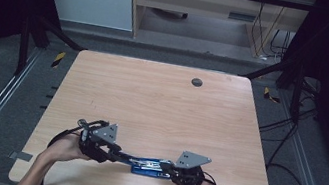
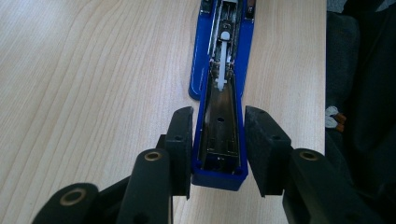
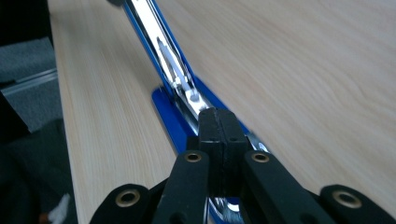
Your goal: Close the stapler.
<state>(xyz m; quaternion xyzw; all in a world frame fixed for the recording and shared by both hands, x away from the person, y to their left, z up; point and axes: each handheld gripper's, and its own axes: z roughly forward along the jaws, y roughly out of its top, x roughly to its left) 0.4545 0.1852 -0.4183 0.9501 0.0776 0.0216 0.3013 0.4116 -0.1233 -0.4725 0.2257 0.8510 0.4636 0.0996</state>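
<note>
Wooden table (image 1: 161, 102) is holding a blue stapler (image 1: 152, 166) lying sideways at the bottom middle; left claw (image 2: 218, 140) is straddling its end half-open, right claw (image 3: 219, 135) is pinched shut on its other end.

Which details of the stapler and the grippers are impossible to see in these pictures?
- High view: the stapler is too small, with both ends covered by grippers.
- Left gripper view: its far end is cut off by the top edge.
- Right gripper view: the shut jaws hide whatever they press.

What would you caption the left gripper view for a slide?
Left gripper straddling the end of an opened blue stapler on a wooden table.
</note>
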